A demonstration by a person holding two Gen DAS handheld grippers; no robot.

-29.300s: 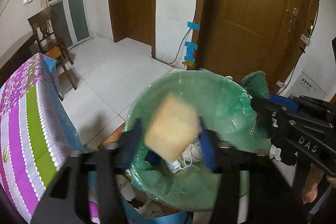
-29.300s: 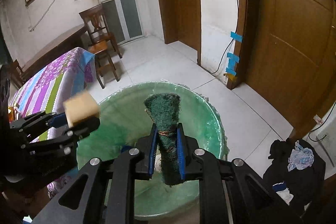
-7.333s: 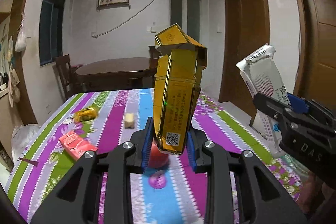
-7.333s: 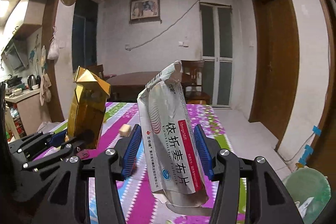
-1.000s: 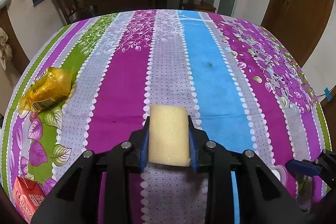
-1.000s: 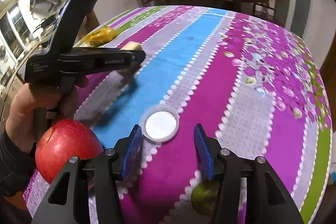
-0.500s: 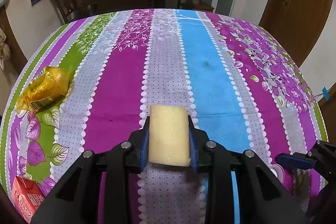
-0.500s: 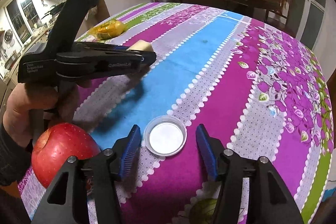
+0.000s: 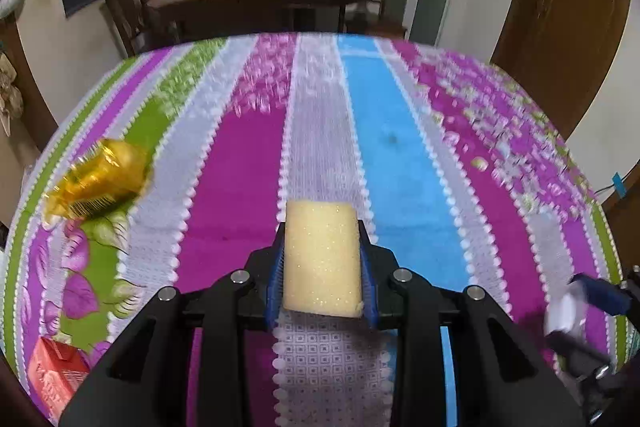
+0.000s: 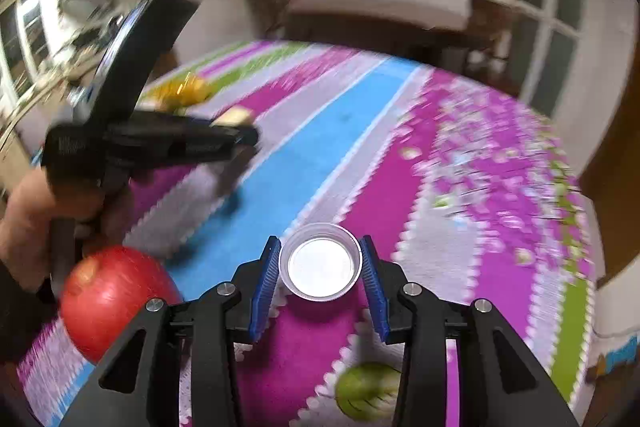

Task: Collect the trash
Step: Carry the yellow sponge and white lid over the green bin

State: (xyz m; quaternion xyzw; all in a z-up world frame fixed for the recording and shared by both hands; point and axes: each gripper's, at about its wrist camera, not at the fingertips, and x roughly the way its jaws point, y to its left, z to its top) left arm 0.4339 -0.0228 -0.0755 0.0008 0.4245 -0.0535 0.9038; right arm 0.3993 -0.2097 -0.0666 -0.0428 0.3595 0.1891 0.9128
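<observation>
On the striped tablecloth [image 9: 240, 187]: 1 yellow sponge [image 9: 321, 259], 1 clear plastic cup [image 10: 321, 262], 1 gold wrapper [image 9: 100, 179], 1 red carton [image 9: 56, 371], 1 red apple [image 10: 112, 299], 1 green fruit [image 10: 368, 391]. Grippers: 2, w/ 1 hand [image 10: 36, 203] visible. Wooden chairs: 2.

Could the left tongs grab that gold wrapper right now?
Probably not yet: the left tongs are shut on a yellow sponge, so they're full, though the gold wrapper lies unobstructed on the tablecloth.

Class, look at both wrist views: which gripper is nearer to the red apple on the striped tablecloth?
Left. The left gripper, holding a yellow sponge, sits just above and beyond the red apple; the right gripper, closed on a clear cup, is beside it, farther off.
</observation>
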